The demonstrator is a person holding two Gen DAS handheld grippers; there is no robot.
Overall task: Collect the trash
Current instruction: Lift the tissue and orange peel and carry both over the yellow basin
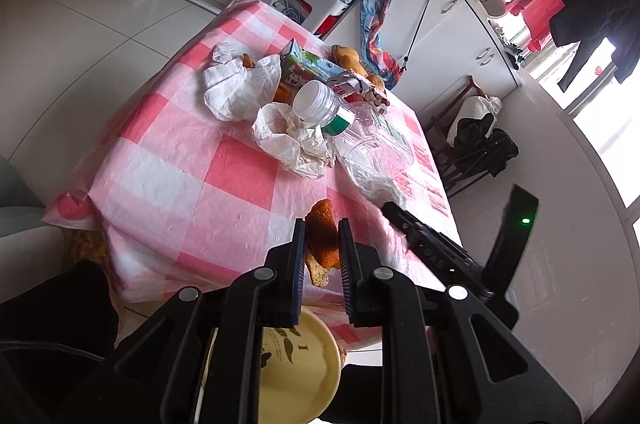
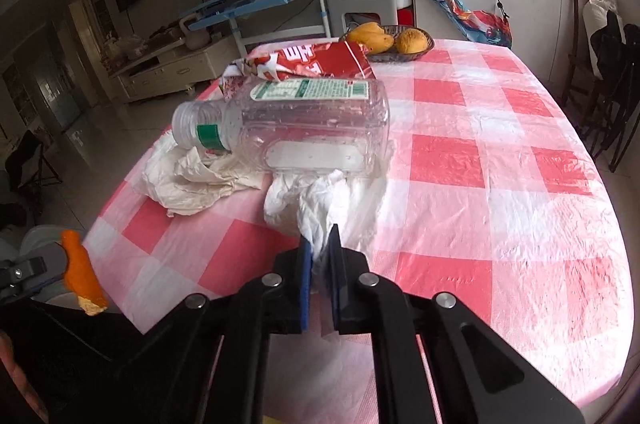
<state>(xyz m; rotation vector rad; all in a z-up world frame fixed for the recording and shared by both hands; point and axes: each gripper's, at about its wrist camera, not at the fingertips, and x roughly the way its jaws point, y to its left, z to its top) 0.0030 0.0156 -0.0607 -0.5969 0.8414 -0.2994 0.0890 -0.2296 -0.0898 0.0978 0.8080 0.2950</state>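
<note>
Pink and white squares cover the tablecloth [image 2: 500, 152] on a round table in a living room. Trash lies in a heap on it.

The right gripper [image 2: 322, 248] is shut tight on a crumpled white tissue [image 2: 320, 200] near the table's front edge. This tissue touches the empty plastic bottle [image 2: 292, 128], which lies on its side just behind it. Tissue is soft and very light, so it should lift easily, but it can tear or slip if only a thin corner is pinched. A thick bunch is the best place to hold.

The left gripper [image 1: 322, 236] is closed on a piece of orange peel [image 1: 322, 232], held above the table's edge. Peel is light and bendy, a bit slick on the outside, so squeezing its middle looks safest. A yellow round bin [image 1: 304, 364] sits just below it.

More tissue [image 2: 192, 180], a red snack wrapper [image 2: 316, 62] and a green milk carton [image 1: 308, 64] wait farther back. Mangoes sit in a basket [image 2: 424, 50]; those are likely not trash.
</note>
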